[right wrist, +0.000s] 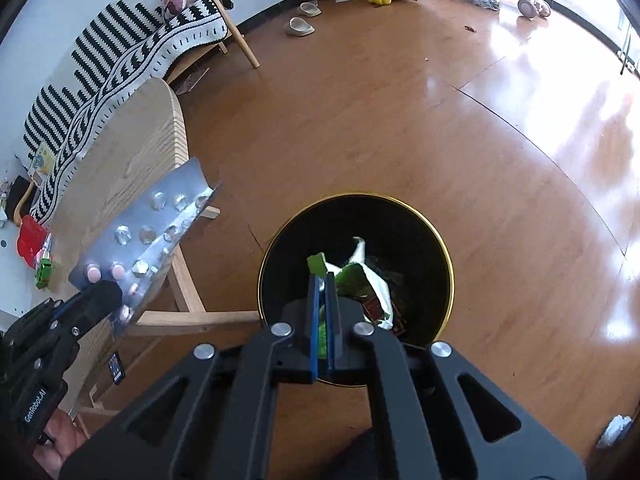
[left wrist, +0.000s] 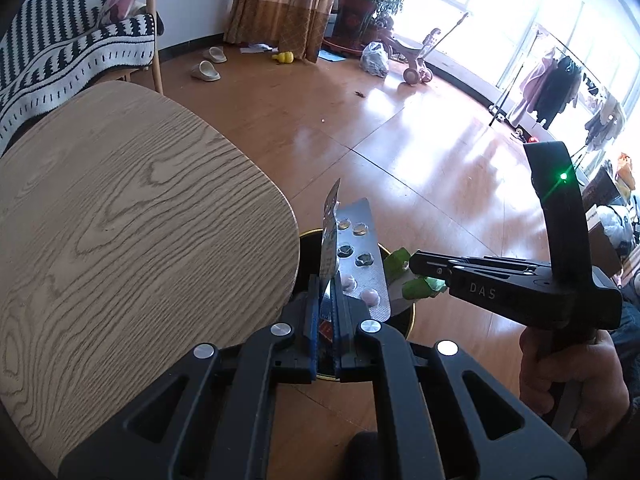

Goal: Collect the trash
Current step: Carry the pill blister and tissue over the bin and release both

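My left gripper (left wrist: 327,280) is shut on a silver pill blister pack (left wrist: 360,252) and a thin printed wrapper (left wrist: 330,236), held upright beside the table edge above the bin. The pack also shows in the right wrist view (right wrist: 152,236), left of the bin. My right gripper (right wrist: 323,280) is shut on a green and white wrapper (right wrist: 360,280) and holds it over the open black bin with a gold rim (right wrist: 448,264). The right gripper also shows in the left wrist view (left wrist: 412,266), with the green wrapper (left wrist: 396,264) at its tip. Some trash lies inside the bin.
A round-cornered wooden table (left wrist: 132,216) stands left of the bin. A bench with a black and white blanket (right wrist: 132,52) is behind it. Slippers (left wrist: 206,70), a yellow toy (left wrist: 284,57), a plastic bag (left wrist: 374,60) and a toy stroller (left wrist: 416,60) lie on the floor.
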`<state>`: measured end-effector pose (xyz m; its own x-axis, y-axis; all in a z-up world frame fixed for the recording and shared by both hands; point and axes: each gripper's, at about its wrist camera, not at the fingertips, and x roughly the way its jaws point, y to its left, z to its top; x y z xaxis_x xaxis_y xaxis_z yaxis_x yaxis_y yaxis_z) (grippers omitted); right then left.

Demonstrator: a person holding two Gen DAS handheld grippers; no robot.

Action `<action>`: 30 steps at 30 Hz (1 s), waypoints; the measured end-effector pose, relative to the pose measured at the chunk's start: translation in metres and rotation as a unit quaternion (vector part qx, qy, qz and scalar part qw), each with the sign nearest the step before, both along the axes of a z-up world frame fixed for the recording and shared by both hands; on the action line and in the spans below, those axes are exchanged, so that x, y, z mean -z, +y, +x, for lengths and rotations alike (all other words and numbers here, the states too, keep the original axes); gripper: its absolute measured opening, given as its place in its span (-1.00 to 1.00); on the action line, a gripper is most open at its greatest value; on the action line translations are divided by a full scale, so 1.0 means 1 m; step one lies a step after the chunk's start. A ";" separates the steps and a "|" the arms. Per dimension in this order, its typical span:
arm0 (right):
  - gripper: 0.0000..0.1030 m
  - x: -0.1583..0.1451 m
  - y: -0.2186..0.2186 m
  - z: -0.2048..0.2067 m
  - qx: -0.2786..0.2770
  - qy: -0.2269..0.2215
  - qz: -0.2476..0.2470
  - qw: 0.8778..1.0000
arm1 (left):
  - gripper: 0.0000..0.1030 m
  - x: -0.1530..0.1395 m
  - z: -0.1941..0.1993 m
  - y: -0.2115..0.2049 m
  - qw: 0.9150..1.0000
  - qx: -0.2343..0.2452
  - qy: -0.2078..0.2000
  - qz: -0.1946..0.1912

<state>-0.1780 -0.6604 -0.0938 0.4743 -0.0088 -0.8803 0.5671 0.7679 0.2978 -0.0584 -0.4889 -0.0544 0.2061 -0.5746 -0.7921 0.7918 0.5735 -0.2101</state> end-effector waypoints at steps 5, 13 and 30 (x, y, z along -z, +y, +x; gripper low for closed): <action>-0.12 0.005 -0.014 -0.004 0.023 -0.002 0.029 0.999 | -0.92 -0.001 0.000 0.000 1.000 0.003 0.002 -0.002; 0.78 -0.002 -0.025 -0.019 0.048 -0.010 0.015 0.999 | -0.92 0.006 -0.006 -0.007 1.000 0.010 0.013 0.004; 0.78 -0.016 -0.043 -0.048 0.094 -0.029 0.015 0.995 | -0.92 0.022 -0.018 -0.041 0.999 0.041 0.029 0.010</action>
<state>-0.2256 -0.7035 -0.0780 0.5159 -0.0771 -0.8532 0.6815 0.6403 0.3543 -0.0764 -0.5303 -0.0761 0.1119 -0.5722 -0.8125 0.8233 0.5113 -0.2467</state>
